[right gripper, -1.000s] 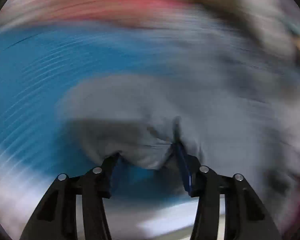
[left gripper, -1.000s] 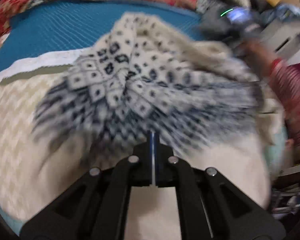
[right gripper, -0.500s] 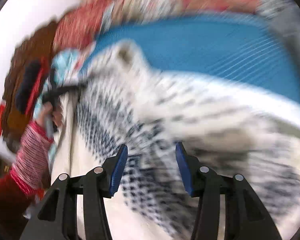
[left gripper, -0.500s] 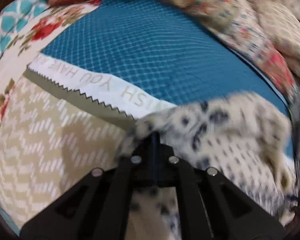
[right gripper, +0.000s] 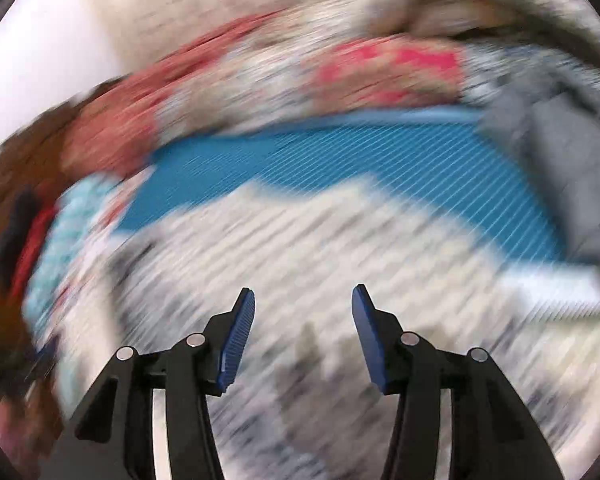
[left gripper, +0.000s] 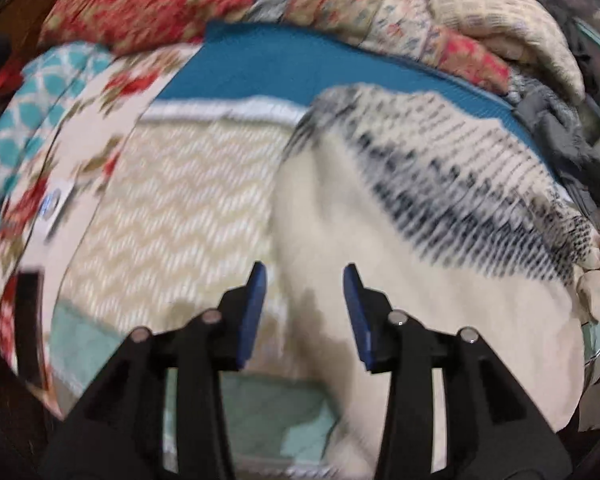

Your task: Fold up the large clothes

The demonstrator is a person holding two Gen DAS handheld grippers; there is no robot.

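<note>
A cream knitted sweater (left gripper: 400, 232) with a dark blue patterned band lies spread on the bed, filling the middle and right of the left wrist view. My left gripper (left gripper: 304, 276) is open and empty just above its plain cream part. In the blurred right wrist view the same sweater (right gripper: 300, 248) fills the lower half. My right gripper (right gripper: 303, 300) is open and empty above it.
Under the sweater lie a beige zigzag cloth (left gripper: 172, 216) and a blue mat (left gripper: 284, 68). Patchwork quilts (left gripper: 148, 4) and a cream blanket (left gripper: 496, 12) are piled at the back. A grey garment (left gripper: 556, 120) lies at the right.
My left gripper has let go of the sweater and opened. My right gripper, shut on cloth a second ago, stays open. The sweater now lies flatter on the bed.
</note>
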